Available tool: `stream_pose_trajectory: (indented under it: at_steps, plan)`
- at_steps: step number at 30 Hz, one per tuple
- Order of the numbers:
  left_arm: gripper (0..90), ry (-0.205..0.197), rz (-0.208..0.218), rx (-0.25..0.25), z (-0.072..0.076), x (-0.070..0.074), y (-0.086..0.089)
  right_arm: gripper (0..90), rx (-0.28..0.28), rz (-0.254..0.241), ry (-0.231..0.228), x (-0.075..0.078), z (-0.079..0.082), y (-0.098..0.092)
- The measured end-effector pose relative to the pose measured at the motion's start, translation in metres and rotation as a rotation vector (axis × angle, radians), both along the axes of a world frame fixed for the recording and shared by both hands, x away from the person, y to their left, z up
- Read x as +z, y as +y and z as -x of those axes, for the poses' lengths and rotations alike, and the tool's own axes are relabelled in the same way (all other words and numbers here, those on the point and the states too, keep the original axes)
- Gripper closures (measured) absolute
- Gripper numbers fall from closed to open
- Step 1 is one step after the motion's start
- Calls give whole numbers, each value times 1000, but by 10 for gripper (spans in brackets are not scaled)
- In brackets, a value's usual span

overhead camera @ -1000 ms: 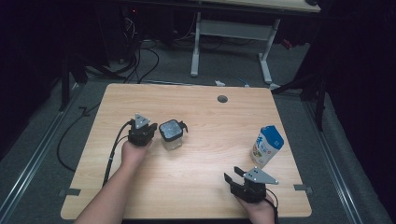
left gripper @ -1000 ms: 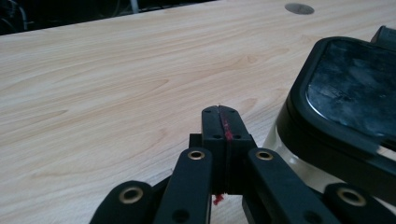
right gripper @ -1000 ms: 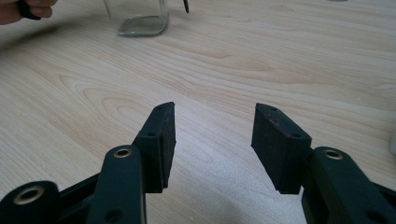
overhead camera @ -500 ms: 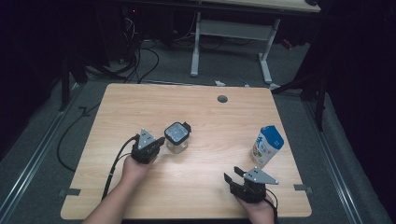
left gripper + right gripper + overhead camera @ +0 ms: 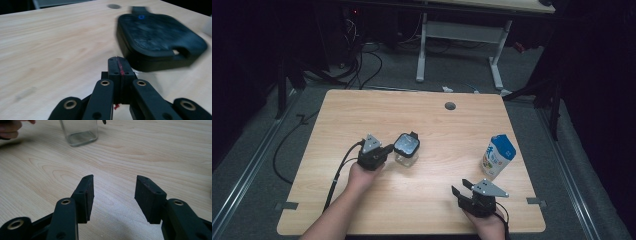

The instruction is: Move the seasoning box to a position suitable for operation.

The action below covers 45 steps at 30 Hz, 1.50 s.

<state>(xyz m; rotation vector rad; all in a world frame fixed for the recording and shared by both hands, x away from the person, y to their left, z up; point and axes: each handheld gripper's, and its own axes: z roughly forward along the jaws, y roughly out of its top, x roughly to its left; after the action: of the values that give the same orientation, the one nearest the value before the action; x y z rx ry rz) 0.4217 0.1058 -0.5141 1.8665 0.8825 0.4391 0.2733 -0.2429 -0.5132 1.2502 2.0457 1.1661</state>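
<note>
A clear glass jar [image 5: 406, 150] with a black square lid [image 5: 406, 144] stands upright on the wooden table [image 5: 437, 125], left of centre. My left gripper [image 5: 388, 149] is shut with nothing between its jaws, its tips close beside the jar's left side. In the left gripper view the closed tips [image 5: 118, 63] sit just left of the black lid [image 5: 160, 40]; I cannot tell whether they touch it. My right gripper [image 5: 460, 187] rests open near the front edge. Its open jaws [image 5: 113, 192] hold nothing and point across bare wood toward the jar's glass base [image 5: 78, 131].
A blue and white carton [image 5: 498, 156] stands upright at the right, just beyond the right gripper. A round cable hole [image 5: 450, 106] sits near the table's far edge. A cable [image 5: 339, 172] trails from the left gripper. Desk legs and cables lie on the floor behind.
My left hand and gripper have moved toward the near edge and a little right. The jar has shifted slightly the same way, staying beside the gripper. The right gripper has kept still.
</note>
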Motion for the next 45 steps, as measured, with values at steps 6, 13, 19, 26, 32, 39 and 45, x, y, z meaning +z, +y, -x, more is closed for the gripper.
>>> stream_pose_trajectory:
  at_steps: [6, 13, 19, 26, 32, 39, 45]
  plan:
    - [900, -34, -41, -123, 49, 4, -36, 513, -7, 5, 5, -2, 0, 1]
    - [900, -51, -50, 1, 47, 4, -31, 654, -23, 25, 19, -6, -2, 4]
    - [900, -13, -20, 46, 16, -4, -30, 800, -32, 50, 23, -10, -8, 10]
    - [900, 14, 8, -16, 30, -8, -45, 778, -34, 63, 28, -11, -5, 13]
    - [900, -15, 1, -133, 84, -4, -64, 792, -60, 60, 23, -11, -6, 4]
    - [900, -9, -15, -43, 100, -6, -37, 899, -84, 45, -21, -9, -25, 3]
    - [885, -46, -10, 44, 97, 0, 0, 898, -83, 73, -19, -8, -63, 17]
